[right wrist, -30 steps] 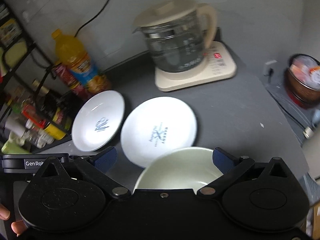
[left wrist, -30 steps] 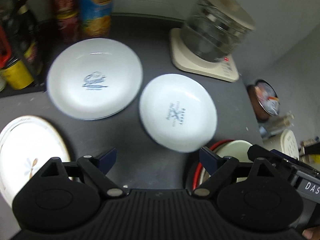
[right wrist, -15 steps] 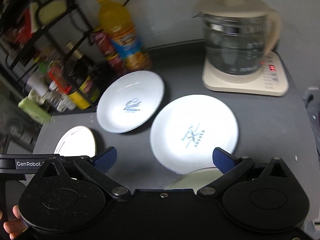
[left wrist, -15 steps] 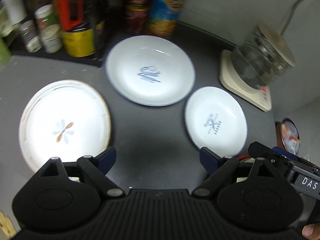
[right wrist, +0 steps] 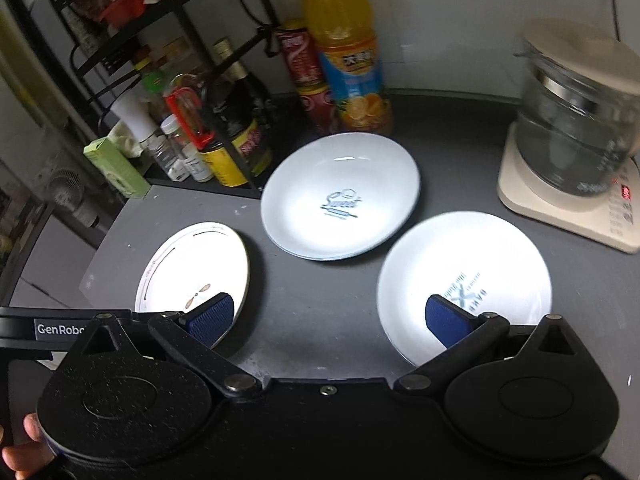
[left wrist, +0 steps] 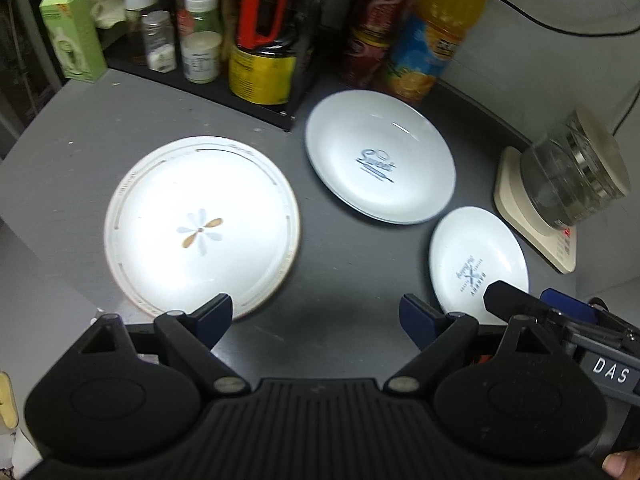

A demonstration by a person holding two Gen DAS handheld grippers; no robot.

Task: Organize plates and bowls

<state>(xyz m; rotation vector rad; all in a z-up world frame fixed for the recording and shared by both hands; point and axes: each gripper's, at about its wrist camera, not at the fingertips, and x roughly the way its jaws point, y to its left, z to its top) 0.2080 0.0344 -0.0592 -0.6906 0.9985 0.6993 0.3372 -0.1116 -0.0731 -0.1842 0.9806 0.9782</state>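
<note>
Left wrist view has swung leftward to bring the flower plate (left wrist: pixel 200 224) fully in; both claws (left wrist: pixel 316 312) (right wrist: pixel 328 316) hang released, likely choosing a first pickup.

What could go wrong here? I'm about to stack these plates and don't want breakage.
1. The flower plate lies near the table's left edge; a nudge could push it off.
2. The kettle stands close beside the X-logo plate; a wide swing might hit it.
3. Both grippers, left and right, are open and close together, so they could collide.
</note>
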